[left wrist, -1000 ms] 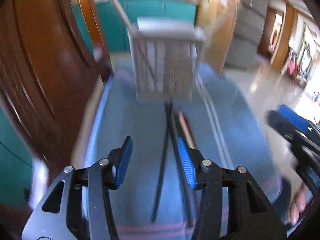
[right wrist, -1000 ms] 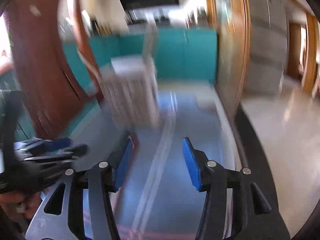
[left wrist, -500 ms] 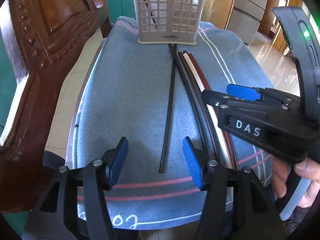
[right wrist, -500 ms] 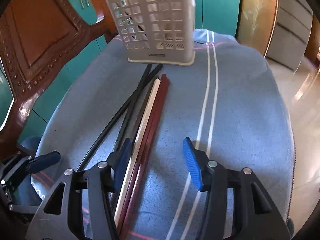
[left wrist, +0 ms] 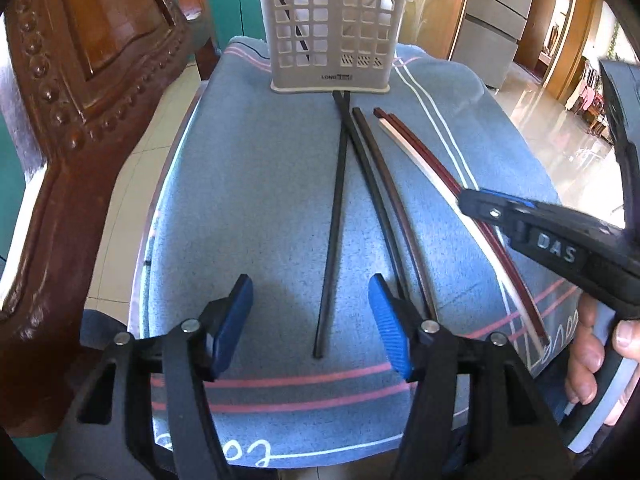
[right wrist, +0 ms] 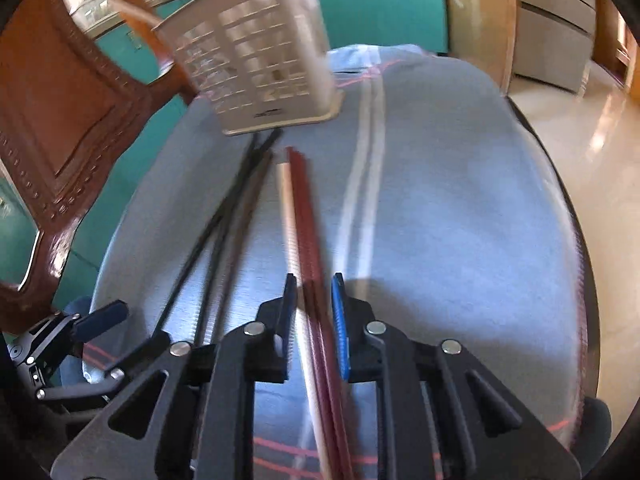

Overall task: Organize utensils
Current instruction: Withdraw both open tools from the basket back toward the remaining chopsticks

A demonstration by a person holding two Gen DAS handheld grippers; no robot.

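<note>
On the blue towel draped over the table, a fan of chopsticks lies just in front of the perforated utensil basket, which stands upright at the far end. The right gripper has just been closing, its jaws now narrow around the reddish-brown chopsticks, with a pale chopstick lying just beside them; whether the pads actually press on them I cannot tell. The left gripper stands open with nothing gripped, having just widened, straddling the near tip of a black chopstick. A carved wooden chair stands to the left.
</note>
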